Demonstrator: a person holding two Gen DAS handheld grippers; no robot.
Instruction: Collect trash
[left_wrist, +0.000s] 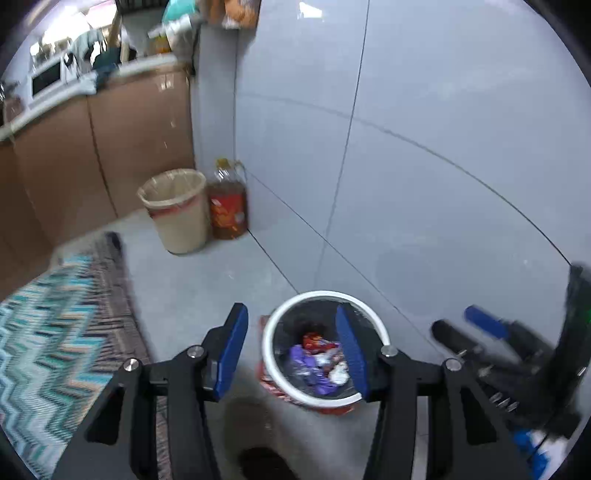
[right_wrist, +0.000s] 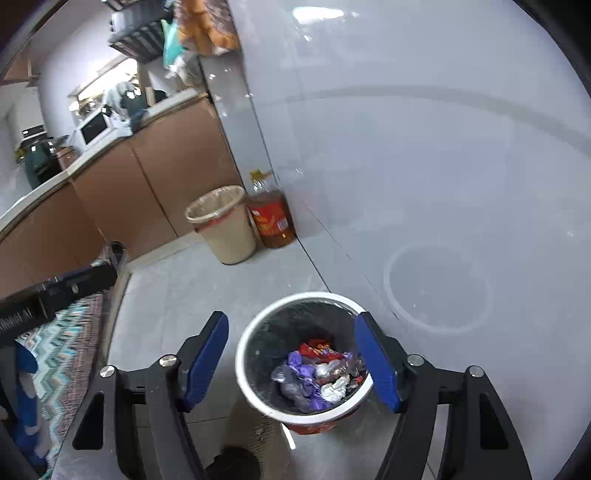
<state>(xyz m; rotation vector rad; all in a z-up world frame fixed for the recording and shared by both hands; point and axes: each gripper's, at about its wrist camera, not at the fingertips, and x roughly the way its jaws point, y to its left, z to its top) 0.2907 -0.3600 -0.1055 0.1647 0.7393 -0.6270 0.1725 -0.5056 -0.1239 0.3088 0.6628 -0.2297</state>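
With the bin (right_wrist: 303, 369) by the wall's foot, wrappers (right_wrist: 317, 373) inside, your left gripper (left_wrist: 291, 350) and right gripper (right_wrist: 291, 362) hang above it, jaws wide, empty, likely just unloaded.

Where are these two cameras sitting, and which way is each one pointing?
Left wrist view: sits on the left gripper, looking forward and down between its open blue jaws at the small trash bin; the right gripper shows at the right edge.
Right wrist view: sits on the right gripper, jaws open, above the same bin; the left gripper's black body shows at left.
Both share the bin's wrappers, beige bin and oil bottle.
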